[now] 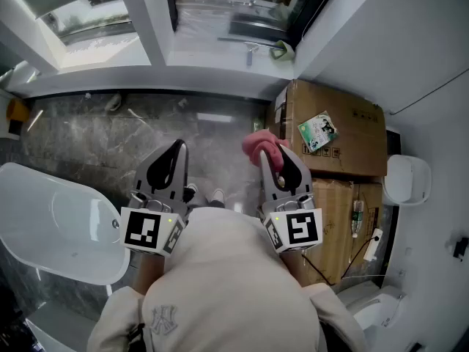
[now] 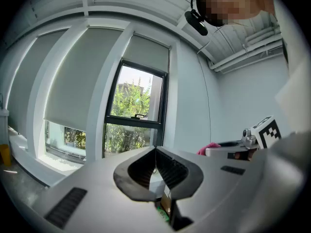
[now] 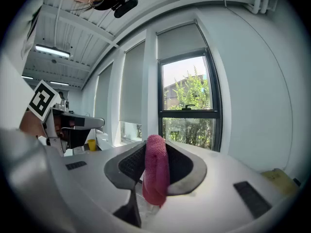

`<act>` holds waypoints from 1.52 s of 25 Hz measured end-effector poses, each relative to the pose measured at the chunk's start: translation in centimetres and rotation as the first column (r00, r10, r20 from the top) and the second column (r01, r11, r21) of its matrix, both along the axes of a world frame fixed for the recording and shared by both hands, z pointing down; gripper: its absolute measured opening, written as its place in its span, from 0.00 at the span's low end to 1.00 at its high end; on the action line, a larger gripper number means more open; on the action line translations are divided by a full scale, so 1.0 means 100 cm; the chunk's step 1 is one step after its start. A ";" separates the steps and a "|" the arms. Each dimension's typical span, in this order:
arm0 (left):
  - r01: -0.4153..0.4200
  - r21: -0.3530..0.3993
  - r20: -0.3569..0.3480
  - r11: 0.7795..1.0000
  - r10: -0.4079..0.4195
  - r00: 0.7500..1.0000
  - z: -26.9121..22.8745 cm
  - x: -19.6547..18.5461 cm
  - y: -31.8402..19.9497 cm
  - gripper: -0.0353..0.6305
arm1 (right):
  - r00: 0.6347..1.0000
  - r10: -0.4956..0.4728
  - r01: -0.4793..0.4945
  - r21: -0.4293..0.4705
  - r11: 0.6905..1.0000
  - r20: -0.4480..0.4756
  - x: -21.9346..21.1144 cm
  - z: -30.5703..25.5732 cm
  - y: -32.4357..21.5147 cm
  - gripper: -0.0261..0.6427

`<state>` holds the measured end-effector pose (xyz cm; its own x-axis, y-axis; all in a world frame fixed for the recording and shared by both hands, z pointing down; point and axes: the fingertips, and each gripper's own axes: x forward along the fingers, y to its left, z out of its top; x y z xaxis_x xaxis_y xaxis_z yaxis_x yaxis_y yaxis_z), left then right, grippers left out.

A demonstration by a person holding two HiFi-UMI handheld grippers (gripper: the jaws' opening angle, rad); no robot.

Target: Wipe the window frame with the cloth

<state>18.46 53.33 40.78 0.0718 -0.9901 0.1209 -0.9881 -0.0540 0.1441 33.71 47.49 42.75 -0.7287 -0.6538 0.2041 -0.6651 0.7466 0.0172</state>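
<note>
My right claw (image 1: pixel 275 160) hides part of the cloth (image 1: pixel 259 144). The tub (image 1: pixel 58 226) is cut off at the left edge. The print on the packet (image 1: pixel 317 131) is too small to read.

left gripper (image 1: pixel 178 149): jaws together, empty; right gripper (image 1: pixel 275 166): jaws clamped on cloth (image 1: pixel 258 144)

Readable: "NY" monogram (image 1: pixel 163 320) on my sweatshirt (image 1: pixel 220 277). Print on cardboard box (image 1: pixel 352 134) and green packet (image 1: pixel 317 131): too small to read. My left gripper (image 1: pixel 178 149) and right gripper (image 1: pixel 270 155) carry coded squares only.
</note>
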 end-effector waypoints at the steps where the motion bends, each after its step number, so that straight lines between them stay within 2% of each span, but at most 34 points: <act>1: 0.004 0.001 -0.001 1.000 -0.004 1.000 0.000 -0.001 -0.001 0.07 | 1.000 -0.003 0.003 -0.002 1.000 -0.001 0.000 0.001 -0.001 0.20; 15: 0.012 -0.013 0.014 1.000 -0.011 1.000 0.007 -0.015 -0.017 0.07 | 1.000 -0.008 0.008 -0.021 1.000 -0.007 -0.001 0.012 -0.021 0.20; 20: 0.006 -0.026 -0.009 1.000 -0.006 1.000 0.013 -0.026 -0.030 0.07 | 0.998 -0.048 0.050 -0.065 0.997 0.029 -0.018 0.020 -0.030 0.20; 23: -0.002 -0.020 -0.017 1.000 0.002 1.000 0.012 -0.042 -0.046 0.07 | 0.997 -0.064 0.067 -0.062 0.996 0.035 -0.039 0.016 -0.043 0.20; 26: -0.026 -0.008 -0.030 1.000 0.026 0.999 0.006 -0.060 -0.066 0.07 | 0.996 -0.089 0.089 -0.016 0.996 0.028 -0.065 0.003 -0.060 0.20; 29: -0.060 0.018 -0.023 0.998 0.060 0.998 -0.008 -0.080 -0.091 0.07 | 0.993 -0.098 0.095 0.036 0.995 0.072 -0.092 -0.022 -0.082 0.20; 33: -0.123 0.050 0.003 0.991 0.123 0.992 -0.023 -0.096 -0.116 0.07 | 0.988 -0.057 0.056 0.015 0.998 0.146 -0.113 -0.043 -0.105 0.19; 38: -0.183 0.072 0.001 0.981 0.183 0.983 -0.025 -0.111 -0.141 0.07 | 0.987 0.011 -0.014 0.014 1.000 0.160 -0.131 -0.045 -0.127 0.19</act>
